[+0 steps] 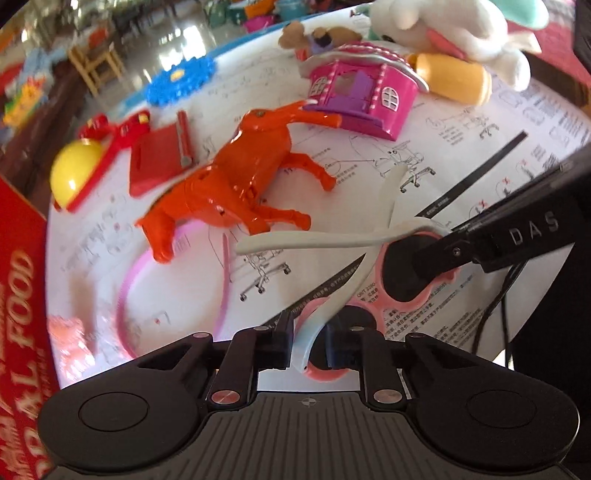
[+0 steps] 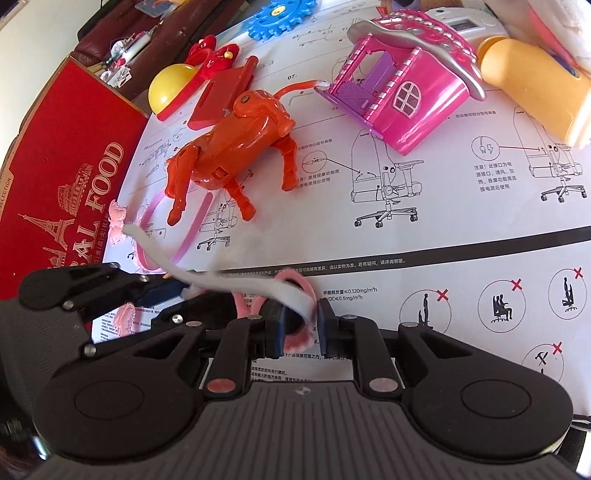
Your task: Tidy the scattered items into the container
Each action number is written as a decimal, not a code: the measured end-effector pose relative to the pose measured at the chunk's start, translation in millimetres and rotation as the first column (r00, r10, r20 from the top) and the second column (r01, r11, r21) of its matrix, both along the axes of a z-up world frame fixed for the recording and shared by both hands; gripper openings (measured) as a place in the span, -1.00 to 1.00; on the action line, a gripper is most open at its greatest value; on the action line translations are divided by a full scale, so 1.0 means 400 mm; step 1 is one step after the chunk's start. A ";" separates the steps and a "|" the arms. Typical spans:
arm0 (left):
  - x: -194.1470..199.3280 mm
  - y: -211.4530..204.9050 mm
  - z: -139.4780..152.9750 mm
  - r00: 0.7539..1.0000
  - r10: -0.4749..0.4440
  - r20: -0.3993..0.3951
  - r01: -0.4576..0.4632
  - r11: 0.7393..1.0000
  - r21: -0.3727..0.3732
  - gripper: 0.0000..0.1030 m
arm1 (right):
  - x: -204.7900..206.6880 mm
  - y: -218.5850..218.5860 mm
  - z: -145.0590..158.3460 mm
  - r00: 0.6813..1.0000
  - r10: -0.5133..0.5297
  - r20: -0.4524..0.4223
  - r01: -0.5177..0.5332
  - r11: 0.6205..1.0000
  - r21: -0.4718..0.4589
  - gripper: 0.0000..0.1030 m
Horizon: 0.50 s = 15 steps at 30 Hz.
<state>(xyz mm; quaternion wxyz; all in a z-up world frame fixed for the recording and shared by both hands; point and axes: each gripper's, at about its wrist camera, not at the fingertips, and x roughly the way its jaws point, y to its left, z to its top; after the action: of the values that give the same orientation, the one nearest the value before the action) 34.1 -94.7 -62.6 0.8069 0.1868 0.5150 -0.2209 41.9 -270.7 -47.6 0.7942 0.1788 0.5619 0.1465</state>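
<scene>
Pink-framed toy sunglasses [image 1: 402, 273] with dark lenses and white arms are the item in hand, gripped at both ends. The left gripper [image 1: 308, 347] has its jaws closed on the near lens and white arm; the right gripper [image 2: 301, 328] has its jaws closed on the other lens rim.

I judge this the pick-up step, with the carry to the container next. The red box [image 2: 70, 177], printed "FOOD", sits left of the sunglasses and is probably that container. One gripper should likely let go first, so the frame is not twisted.

Beyond the sunglasses lie a pink headband [image 1: 129, 284] and an orange toy horse [image 1: 236, 173], both between sunglasses and box. Farther off are a pink toy house [image 2: 402, 85], a yellow ball [image 2: 170, 86], a blue gear [image 1: 181, 79] and a white plush [image 1: 454, 33].
</scene>
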 end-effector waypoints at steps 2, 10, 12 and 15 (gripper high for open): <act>0.033 0.032 0.004 0.993 0.040 -0.115 -0.051 0.994 -0.096 -0.76 | 0.000 0.002 0.010 0.999 0.002 0.041 0.000 1.000 -0.031 -0.55; 0.068 0.069 0.010 0.969 0.000 -0.248 -0.050 0.979 -0.197 -0.91 | 0.000 0.053 0.061 0.959 0.146 0.243 -0.102 0.978 -0.184 -0.18; 0.068 0.064 0.006 0.967 -0.007 -0.253 -0.043 0.981 -0.189 -0.90 | 0.005 0.065 0.069 0.945 0.183 0.272 -0.122 0.967 -0.225 -0.08; 0.078 0.065 -0.001 0.967 0.023 -0.253 -0.067 0.984 -0.167 -0.91 | 0.025 0.073 0.067 0.939 0.209 0.272 -0.141 0.958 -0.252 -0.08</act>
<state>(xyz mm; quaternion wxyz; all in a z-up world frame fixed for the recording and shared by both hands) 65.3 -68.6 -63.2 0.7537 0.0742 0.5953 -0.2684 51.9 -241.6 -20.7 0.8683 0.0114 0.4634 0.1765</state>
